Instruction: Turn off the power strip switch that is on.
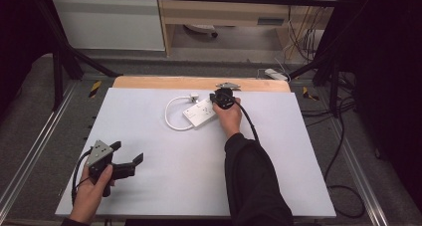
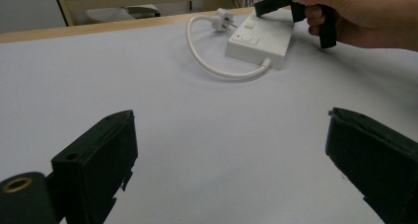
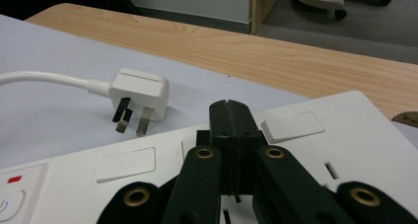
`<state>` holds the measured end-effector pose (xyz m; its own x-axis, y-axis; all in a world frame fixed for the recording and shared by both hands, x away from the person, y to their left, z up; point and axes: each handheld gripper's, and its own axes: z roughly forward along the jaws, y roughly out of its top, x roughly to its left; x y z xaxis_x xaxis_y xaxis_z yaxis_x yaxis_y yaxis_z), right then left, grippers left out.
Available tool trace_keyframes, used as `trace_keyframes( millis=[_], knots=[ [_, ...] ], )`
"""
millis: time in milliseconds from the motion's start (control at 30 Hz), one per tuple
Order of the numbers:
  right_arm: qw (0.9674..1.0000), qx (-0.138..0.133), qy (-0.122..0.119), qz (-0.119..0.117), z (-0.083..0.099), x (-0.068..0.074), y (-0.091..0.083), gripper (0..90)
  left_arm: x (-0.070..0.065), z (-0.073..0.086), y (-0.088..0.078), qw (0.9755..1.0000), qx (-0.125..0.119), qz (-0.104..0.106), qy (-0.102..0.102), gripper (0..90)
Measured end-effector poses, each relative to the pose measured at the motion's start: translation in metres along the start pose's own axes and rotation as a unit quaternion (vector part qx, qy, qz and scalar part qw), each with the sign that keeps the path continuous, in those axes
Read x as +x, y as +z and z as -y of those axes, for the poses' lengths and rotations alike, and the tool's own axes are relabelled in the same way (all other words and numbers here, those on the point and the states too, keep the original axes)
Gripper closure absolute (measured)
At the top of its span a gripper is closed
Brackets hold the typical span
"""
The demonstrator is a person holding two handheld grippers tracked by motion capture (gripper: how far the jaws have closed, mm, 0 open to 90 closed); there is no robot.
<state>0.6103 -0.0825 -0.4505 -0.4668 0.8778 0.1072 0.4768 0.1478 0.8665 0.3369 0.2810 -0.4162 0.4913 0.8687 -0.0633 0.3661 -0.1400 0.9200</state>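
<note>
A white sheet (image 1: 164,176) covers the wooden table (image 1: 149,82) (far edge bare).

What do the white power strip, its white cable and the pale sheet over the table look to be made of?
White power strip: likely hard moulded plastic, smooth and faintly glossy, with crisp edges. White cable: probably flexible rubbery plastic, since it holds a smooth loop. Pale sheet: matte, flat, no glare; paper, card or thin plastic, hard to tell. Bare wood grain shows at the table's far edge.
</note>
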Motion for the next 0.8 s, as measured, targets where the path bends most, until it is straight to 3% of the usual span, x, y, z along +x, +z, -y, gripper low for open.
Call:
trace_keyframes(
  millis=[167, 800],
  knots=[
    [1.0000, -0.003, -0.001, -0.002, 0.0003, -0.0001, 0.0008, 90.0, 0.0044, 0.0003, -0.0028, 0.9999, -0.004, -0.006, -0.009, 5.5],
    [0.9999, -0.003, -0.010, 0.001, -0.0018, 0.0042, -0.0025, 90.0, 0.0022, 0.0001, -0.0012, 1.0000, 0.000, -0.001, -0.003, 5.5]
  ],
)
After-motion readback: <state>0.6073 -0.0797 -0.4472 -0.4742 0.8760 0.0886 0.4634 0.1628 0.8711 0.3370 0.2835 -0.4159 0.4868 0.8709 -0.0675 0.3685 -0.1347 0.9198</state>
